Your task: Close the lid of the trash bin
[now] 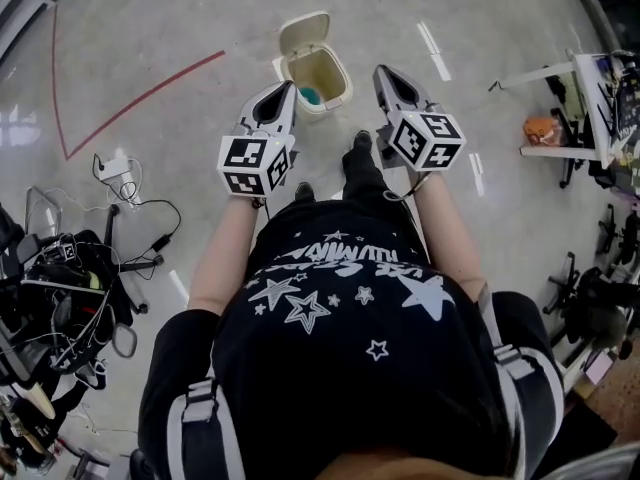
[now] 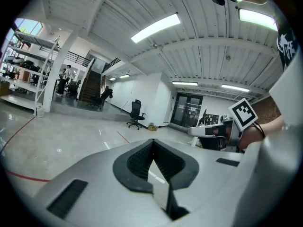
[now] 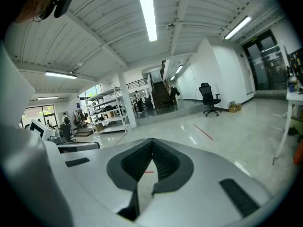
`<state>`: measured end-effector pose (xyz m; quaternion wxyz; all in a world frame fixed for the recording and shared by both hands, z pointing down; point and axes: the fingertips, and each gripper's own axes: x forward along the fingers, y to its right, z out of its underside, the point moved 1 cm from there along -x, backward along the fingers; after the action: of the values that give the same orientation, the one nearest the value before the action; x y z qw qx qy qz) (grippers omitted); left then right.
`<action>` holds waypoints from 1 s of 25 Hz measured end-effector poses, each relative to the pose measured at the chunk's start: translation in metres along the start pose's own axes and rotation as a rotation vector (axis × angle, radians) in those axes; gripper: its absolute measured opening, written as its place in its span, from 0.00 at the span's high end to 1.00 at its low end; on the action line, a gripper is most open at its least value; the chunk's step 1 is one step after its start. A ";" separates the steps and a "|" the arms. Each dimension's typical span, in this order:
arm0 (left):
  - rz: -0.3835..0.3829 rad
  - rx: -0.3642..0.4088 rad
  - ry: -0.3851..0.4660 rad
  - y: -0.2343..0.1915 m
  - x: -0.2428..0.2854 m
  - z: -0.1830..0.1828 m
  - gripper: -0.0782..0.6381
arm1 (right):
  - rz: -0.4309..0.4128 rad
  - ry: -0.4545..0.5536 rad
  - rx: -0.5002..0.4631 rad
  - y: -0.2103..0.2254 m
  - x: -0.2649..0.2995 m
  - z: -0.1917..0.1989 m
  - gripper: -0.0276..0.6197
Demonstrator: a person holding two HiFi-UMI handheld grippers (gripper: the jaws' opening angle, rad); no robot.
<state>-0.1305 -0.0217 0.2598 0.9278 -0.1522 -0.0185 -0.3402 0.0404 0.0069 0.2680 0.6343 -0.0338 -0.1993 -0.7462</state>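
**Clearance.** Open floor lies on every side of the bin. At the left margin is a tangle of black cables (image 1: pixel 70 298) with a white power strip (image 1: pixel 115 168). At the right margin is a white metal rack (image 1: pixel 570 108) with a small orange object (image 1: pixel 545 128) on it, and black wheeled office chairs (image 1: pixel 600 298) nearer the person. Both groups sit well apart from the bin.

**Surface.** The glossy pale grey polished floor (image 1: pixel 480 28) reflects strip lights. A thin red painted line (image 1: pixel 140 93) bends across its left part.

**Room.** A large white hall with a ribbed ceiling. The gripper views show grey open shelving (image 3: pixel 106 110), a dark staircase (image 2: pixel 90 86) and a black swivel chair (image 2: pixel 136 113) near the far wall.

**Task item.**
- The small cream plastic trash bin (image 1: pixel 343 76) stands on the floor just ahead of the person's black shoes (image 1: pixel 360 143).
- Its cream flip lid (image 1: pixel 303 33) is swung back and stands open at the far edge.
- A blue-green item (image 1: pixel 310 95) lies inside.

**Grippers.**
- The left gripper (image 1: pixel 284 92) is grey and two-jawed, with a marker cube. In the head view its tip overlaps the bin's near left rim.
- The right gripper (image 1: pixel 384 74) is of the same make. Its tip is just right of the bin and clear of it.
- In the head view the bin shows between the two tips.
- Each gripper's own view looks out across the hall and does not show the bin.
- On both grippers the jaw tips meet. Only floor shows through the narrow wedge behind them, and nothing is held.
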 end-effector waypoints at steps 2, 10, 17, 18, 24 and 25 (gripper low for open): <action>-0.014 -0.002 0.002 -0.004 0.006 -0.001 0.88 | -0.012 -0.003 -0.001 0.004 0.010 -0.002 0.95; -0.091 -0.004 -0.007 -0.023 0.041 0.000 0.88 | -0.089 -0.026 -0.009 0.029 0.064 -0.013 0.95; -0.178 -0.016 -0.020 -0.043 0.098 -0.007 0.87 | -0.166 -0.073 -0.013 0.067 0.119 -0.030 0.95; -0.197 -0.022 -0.021 -0.046 0.106 -0.008 0.88 | -0.177 -0.080 -0.012 0.074 0.127 -0.033 0.95; -0.292 -0.025 -0.054 -0.060 0.158 -0.013 0.88 | -0.235 -0.107 0.000 0.121 0.175 -0.056 0.95; -0.309 -0.029 -0.059 -0.062 0.166 -0.013 0.88 | -0.247 -0.117 -0.004 0.128 0.183 -0.058 0.95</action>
<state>-0.0438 -0.1741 0.2871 0.8611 -0.1706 -0.0642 -0.4746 0.1397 -0.1982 0.3030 0.5250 -0.0537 -0.2370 -0.8156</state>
